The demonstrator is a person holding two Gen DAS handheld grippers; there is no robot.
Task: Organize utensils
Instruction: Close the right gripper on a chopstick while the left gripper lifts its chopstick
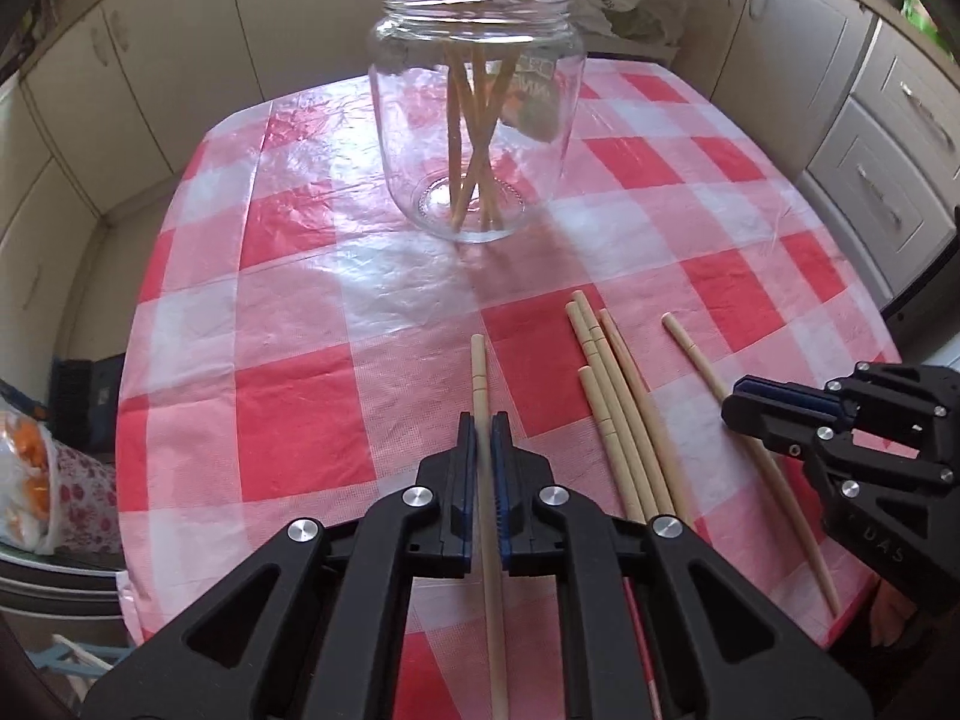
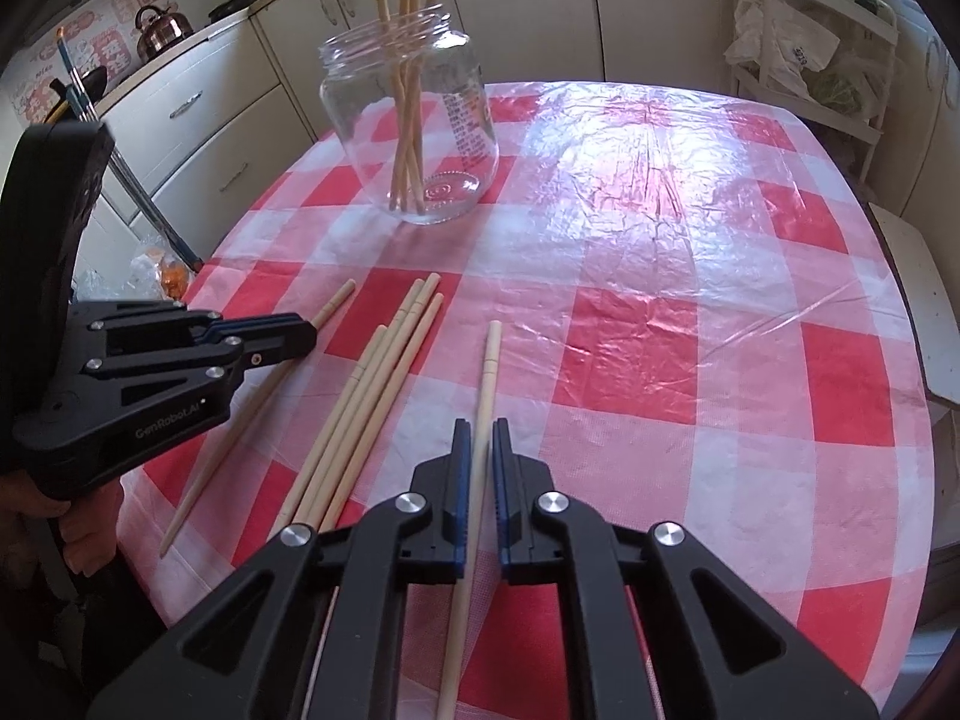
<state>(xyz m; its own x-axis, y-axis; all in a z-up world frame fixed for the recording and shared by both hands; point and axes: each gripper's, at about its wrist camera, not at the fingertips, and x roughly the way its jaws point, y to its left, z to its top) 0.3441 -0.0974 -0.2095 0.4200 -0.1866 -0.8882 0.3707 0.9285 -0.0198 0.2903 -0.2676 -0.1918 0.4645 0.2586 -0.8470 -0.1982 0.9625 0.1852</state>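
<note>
Bamboo-pale chopsticks lie on the red-and-white checked cloth (image 1: 300, 420) of the table, all with their long axes running near to far, blunt ends pointing toward the glass jar (image 1: 477, 120).

The left tool (image 1: 483, 444) is narrowed around the leftmost chopstick (image 1: 479, 372), which runs straight between the pads and sticks out beyond them. The pads sit so close to the wood that I cannot tell whether they press on it.

The right tool (image 2: 479, 450) is also narrow and straddles the rightmost chopstick (image 2: 489, 372). A thin slit of cloth shows on each side of the stick, so it is not gripped. This stick leans slightly right at its far end.

Between the two lies a bundle of four chopsticks (image 1: 612, 408), side by side and touching, slanting a little left toward the far end in the left wrist view.

The jar stands upright at the far left part of the table, well apart from the loose sticks. Several chopsticks (image 2: 408, 90) stand in it, crossing and poking above the rim.

Bare cloth stretches between the loose sticks and the jar, and across the whole right half of the table. The near edge runs just under both tools. Cabinets (image 1: 180, 30) close in beyond the far edge, and a wire rack with bags (image 2: 798, 54) stands off the far right corner.
</note>
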